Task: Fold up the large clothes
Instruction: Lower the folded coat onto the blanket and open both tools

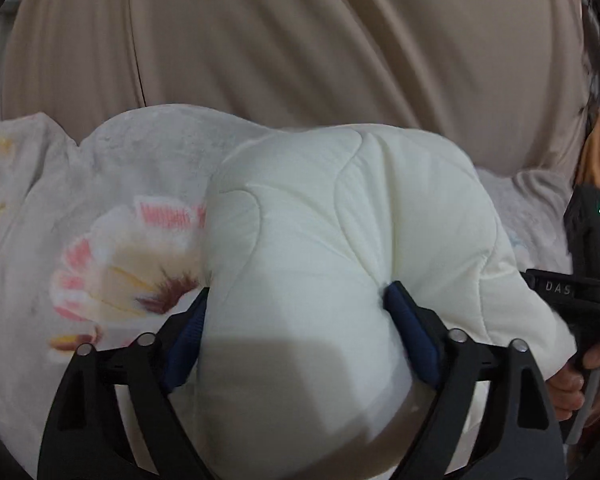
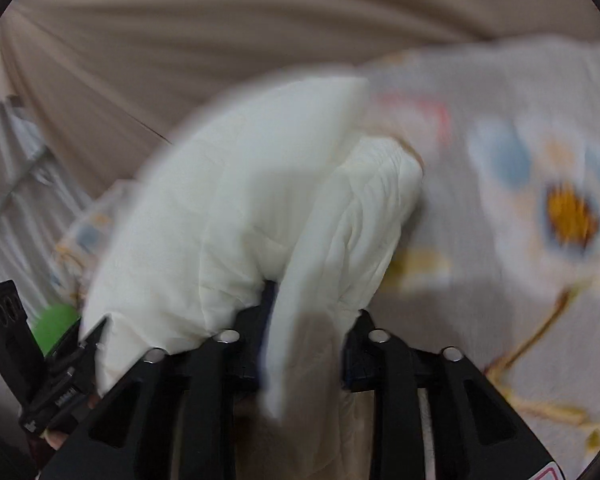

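Note:
A thick cream quilted garment point(image 1: 320, 232) bulges up over the flowered bedspread point(image 1: 112, 248). My left gripper point(image 1: 296, 296) is shut on a fat fold of it, the blue pads point(image 1: 410, 320) pressing into both sides. In the right wrist view, blurred by motion, the same cream garment point(image 2: 236, 208) hangs bunched, and my right gripper point(image 2: 312, 312) is shut on a fold of it. The right gripper's body point(image 1: 588, 264) and the hand holding it show at the right edge of the left wrist view. The left gripper's body point(image 2: 56, 368) shows at the lower left of the right wrist view.
A beige curtain point(image 1: 300, 40) hangs behind the bed and fills the top of both views point(image 2: 180, 40). The bedspread point(image 2: 532, 184) with large flower prints spreads to the right. A green object point(image 2: 56, 328) shows beside the left gripper's body.

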`<action>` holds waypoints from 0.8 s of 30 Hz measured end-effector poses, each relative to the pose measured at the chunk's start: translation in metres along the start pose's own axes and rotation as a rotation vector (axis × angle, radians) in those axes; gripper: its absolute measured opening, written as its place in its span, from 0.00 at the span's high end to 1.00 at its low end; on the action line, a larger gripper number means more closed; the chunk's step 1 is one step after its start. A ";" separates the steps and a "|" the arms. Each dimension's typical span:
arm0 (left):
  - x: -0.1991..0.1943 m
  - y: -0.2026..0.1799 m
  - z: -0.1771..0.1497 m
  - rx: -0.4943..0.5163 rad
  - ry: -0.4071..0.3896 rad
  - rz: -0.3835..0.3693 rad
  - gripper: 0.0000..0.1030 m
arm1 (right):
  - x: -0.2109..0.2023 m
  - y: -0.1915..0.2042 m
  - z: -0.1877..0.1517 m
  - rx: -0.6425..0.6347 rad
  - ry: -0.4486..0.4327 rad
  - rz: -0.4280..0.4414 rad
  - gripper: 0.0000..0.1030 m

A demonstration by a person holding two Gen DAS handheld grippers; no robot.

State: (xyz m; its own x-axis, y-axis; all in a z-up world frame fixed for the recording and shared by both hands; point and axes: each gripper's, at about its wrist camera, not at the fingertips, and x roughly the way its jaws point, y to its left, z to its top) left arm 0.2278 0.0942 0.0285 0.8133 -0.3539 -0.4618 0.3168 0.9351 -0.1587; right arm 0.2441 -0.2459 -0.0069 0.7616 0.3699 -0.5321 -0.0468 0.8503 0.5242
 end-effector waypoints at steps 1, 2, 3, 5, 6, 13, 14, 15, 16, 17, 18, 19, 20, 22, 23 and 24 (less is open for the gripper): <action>-0.002 0.000 0.005 -0.011 0.016 -0.012 0.18 | -0.003 -0.005 0.002 0.020 0.019 0.011 0.65; -0.005 -0.001 0.011 -0.019 0.034 -0.015 0.18 | -0.008 -0.007 0.005 0.031 0.031 0.005 0.62; -0.009 -0.002 0.016 -0.019 0.040 -0.005 0.18 | -0.015 -0.009 0.007 0.037 0.034 -0.007 0.58; -0.026 -0.007 0.024 -0.001 0.017 0.036 0.19 | -0.041 -0.010 0.009 0.032 -0.005 -0.083 0.55; -0.035 -0.009 0.028 0.016 0.009 0.052 0.19 | -0.057 -0.004 0.010 0.022 -0.046 -0.107 0.52; -0.076 -0.044 0.030 0.063 0.016 0.147 0.16 | -0.108 0.100 -0.014 -0.242 -0.115 -0.079 0.63; -0.077 -0.051 0.028 0.068 0.021 0.155 0.16 | -0.105 0.116 -0.022 -0.295 -0.100 -0.075 0.64; -0.076 -0.053 0.027 0.072 0.026 0.163 0.16 | -0.101 0.126 -0.028 -0.337 -0.087 -0.082 0.67; -0.075 -0.055 0.027 0.076 0.031 0.176 0.16 | -0.092 0.136 -0.035 -0.390 -0.071 -0.116 0.70; -0.074 -0.057 0.024 0.078 0.036 0.190 0.16 | -0.083 0.137 -0.041 -0.420 -0.060 -0.165 0.77; -0.074 -0.058 0.022 0.076 0.044 0.197 0.16 | -0.077 0.132 -0.041 -0.423 -0.051 -0.205 0.82; -0.071 -0.056 0.020 0.072 0.054 0.199 0.16 | -0.070 0.121 -0.042 -0.404 -0.042 -0.237 0.85; -0.068 -0.054 0.017 0.070 0.068 0.203 0.16 | -0.064 0.108 -0.040 -0.371 -0.032 -0.250 0.91; -0.062 -0.051 0.012 0.069 0.082 0.223 0.16 | -0.054 0.082 -0.034 -0.302 -0.004 -0.256 1.00; -0.058 -0.049 0.009 0.073 0.091 0.239 0.16 | -0.051 0.073 -0.034 -0.280 0.010 -0.247 1.00; -0.054 -0.048 0.007 0.076 0.099 0.252 0.16 | -0.046 0.066 -0.035 -0.264 0.024 -0.238 1.00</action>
State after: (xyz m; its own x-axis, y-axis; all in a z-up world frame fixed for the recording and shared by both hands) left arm 0.1725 0.0685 0.0667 0.8208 -0.1035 -0.5618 0.1492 0.9882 0.0360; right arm 0.1836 -0.1941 0.0287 0.7559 0.1555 -0.6359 -0.0376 0.9801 0.1950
